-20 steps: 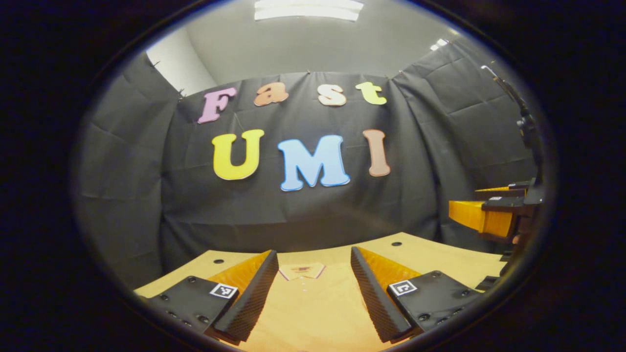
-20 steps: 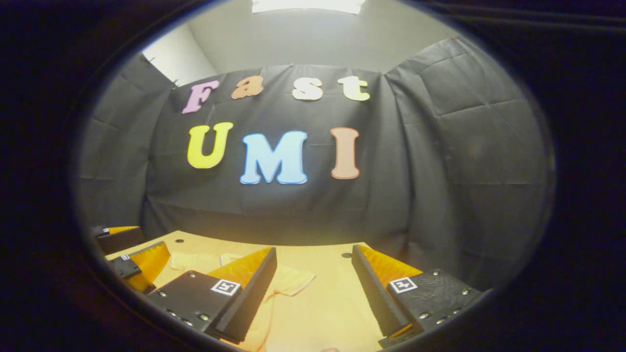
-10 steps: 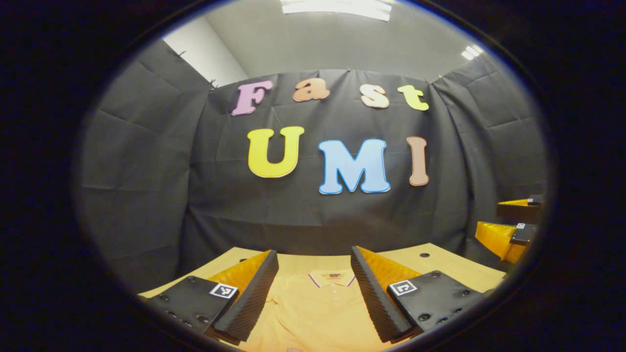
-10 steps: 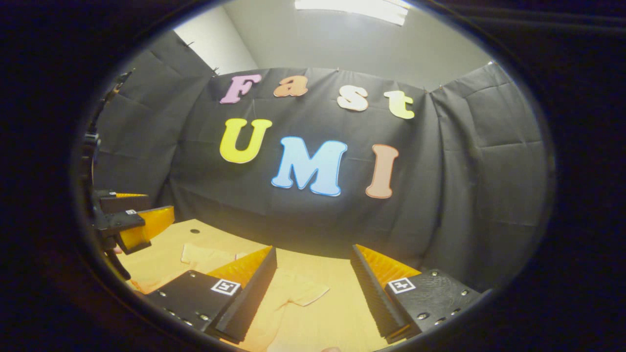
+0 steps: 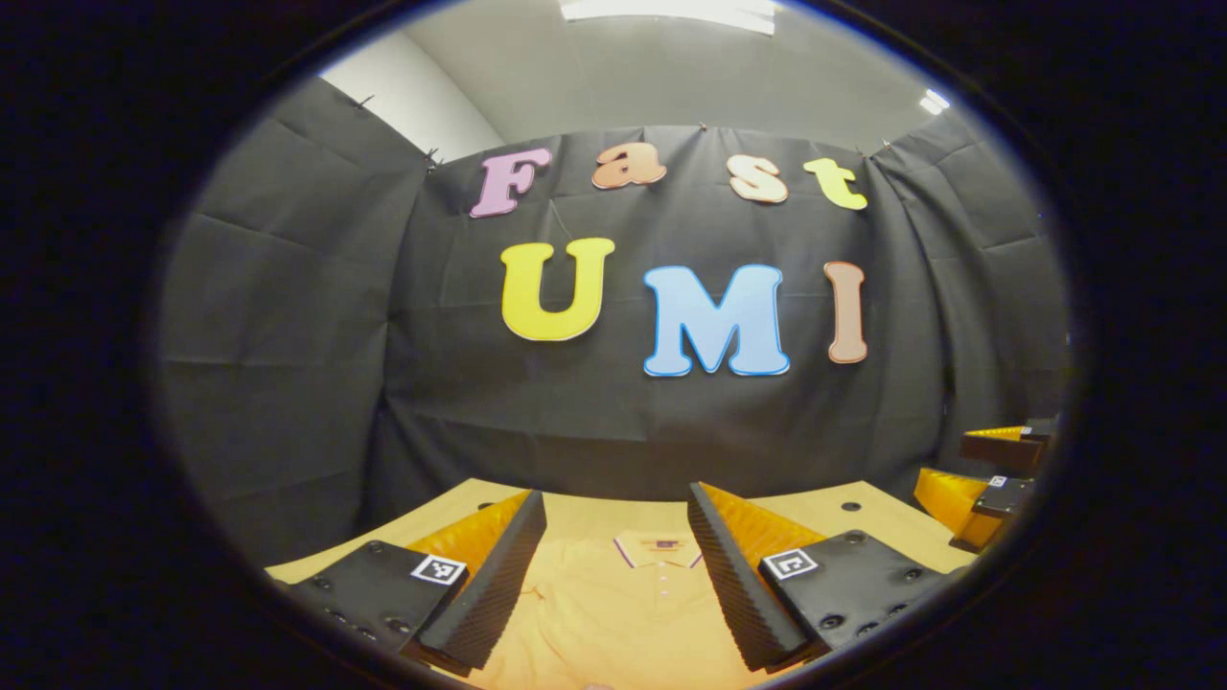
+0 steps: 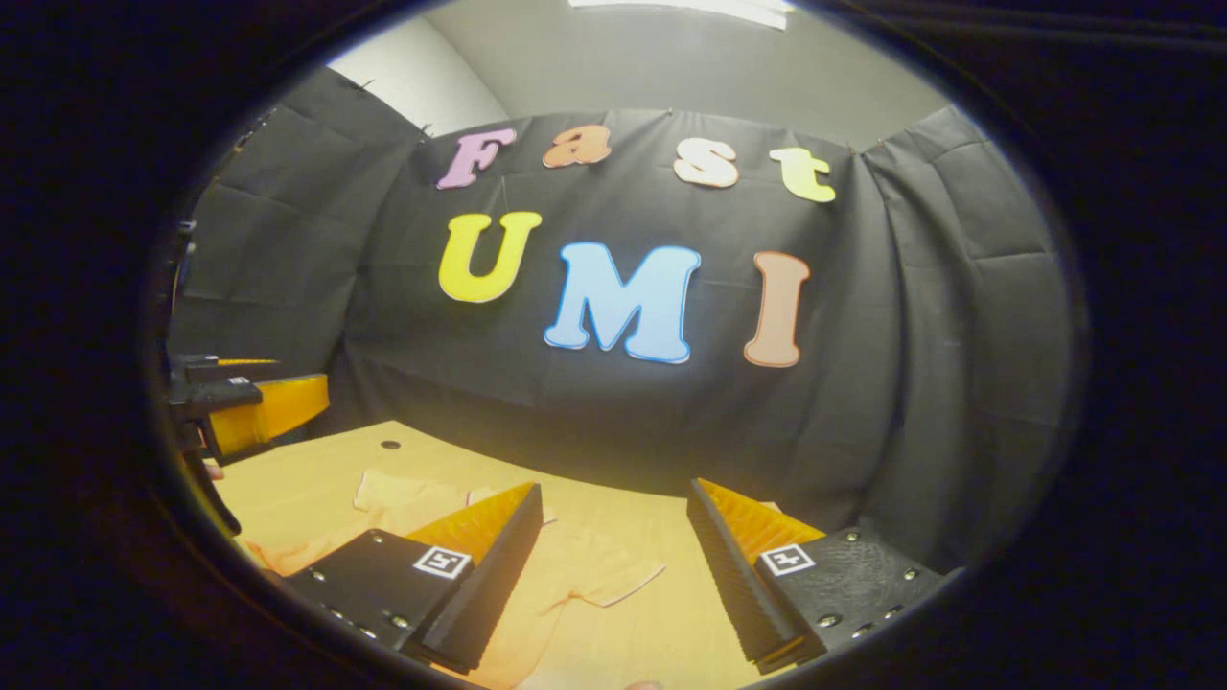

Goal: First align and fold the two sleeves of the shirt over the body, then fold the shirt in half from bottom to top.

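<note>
An orange polo shirt (image 5: 613, 613) lies flat on the light wooden table (image 5: 868, 525), its collar (image 5: 659, 548) pointing toward the far wall. My left gripper (image 5: 613, 496) hovers open above the shirt's chest, nothing between its fingers. In the right gripper view one short sleeve (image 6: 618, 578) spreads out sideways on the table (image 6: 316, 465). My right gripper (image 6: 613, 489) stands open above that sleeve. The right gripper (image 5: 970, 465) also shows at the far right of the left gripper view, open. The left gripper (image 6: 264, 385) shows at the left edge of the right gripper view, open.
Black cloth hangs close behind the table's far edge. Small round holes (image 5: 849, 506) (image 6: 390, 445) mark the tabletop near its back corners. Bare tabletop lies to the right of the sleeve (image 6: 671, 613).
Both grippers have swung and shifted over the shirt: the collar now sits more to the right in the left gripper view, and the sleeve lies more fully between the right gripper's fingers. Both stay open.
</note>
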Demonstrator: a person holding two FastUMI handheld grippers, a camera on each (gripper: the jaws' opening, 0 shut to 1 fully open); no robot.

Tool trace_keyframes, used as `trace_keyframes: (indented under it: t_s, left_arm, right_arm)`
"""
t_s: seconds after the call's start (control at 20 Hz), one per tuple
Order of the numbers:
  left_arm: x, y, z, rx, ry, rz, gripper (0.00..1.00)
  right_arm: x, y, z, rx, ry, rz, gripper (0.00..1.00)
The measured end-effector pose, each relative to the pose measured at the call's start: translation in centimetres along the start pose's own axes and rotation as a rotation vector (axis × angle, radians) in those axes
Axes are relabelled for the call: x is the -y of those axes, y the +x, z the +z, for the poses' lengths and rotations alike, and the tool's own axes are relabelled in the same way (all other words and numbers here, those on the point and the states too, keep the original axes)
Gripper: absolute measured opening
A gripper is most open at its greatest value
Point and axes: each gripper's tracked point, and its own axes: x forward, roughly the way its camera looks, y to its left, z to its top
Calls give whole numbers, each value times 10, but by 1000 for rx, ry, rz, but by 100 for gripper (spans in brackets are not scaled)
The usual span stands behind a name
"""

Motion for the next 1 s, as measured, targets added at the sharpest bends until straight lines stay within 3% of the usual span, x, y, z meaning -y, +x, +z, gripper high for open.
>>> trace_keyframes:
  t_s: [0.1,0.7,1.0]
  left_arm:
    - [2,8,-6,-17,-4,-2,97]
    - [-17,47,-16,-49,36,-54,97]
    - [-32,64,-26,-73,29,-58,96]
  right_arm:
    - [16,15,-4,-25,-48,-20,94]
    - [43,94,-53,-203,58,-120,94]
    - [50,137,-100,-351,106,-150,94]
